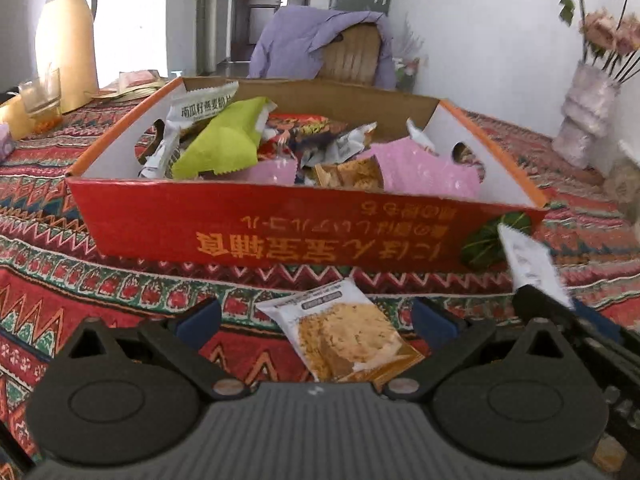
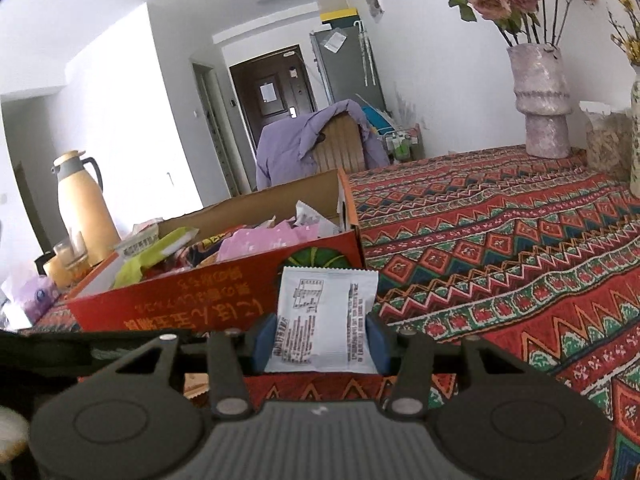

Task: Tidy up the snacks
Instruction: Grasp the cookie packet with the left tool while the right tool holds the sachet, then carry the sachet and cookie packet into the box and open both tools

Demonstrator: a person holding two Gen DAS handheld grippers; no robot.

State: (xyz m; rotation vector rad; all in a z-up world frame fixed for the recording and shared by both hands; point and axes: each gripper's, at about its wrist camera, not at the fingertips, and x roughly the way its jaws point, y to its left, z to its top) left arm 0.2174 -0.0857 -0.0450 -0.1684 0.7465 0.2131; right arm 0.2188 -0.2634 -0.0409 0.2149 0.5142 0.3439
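Right now my big red box [image 1: 304, 224] on the stripy tablecloth [image 2: 500, 240] is already full of snacks, so most of the job looks done. Two packs are still out. My right gripper [image 2: 322, 336] squeezes a white snack pack [image 2: 326, 316] by its sides and holds it up just in front of the box. My left gripper [image 1: 316, 320] is spread wide, tipped down over a cracker pack [image 1: 344, 332] lying on the cloth. Nothing is pinching that one yet.

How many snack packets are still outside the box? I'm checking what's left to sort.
2: a crispy-snack packet on the tablecloth between the open left gripper's fingers, a white packet clamped in the right gripper. Others may be hidden.
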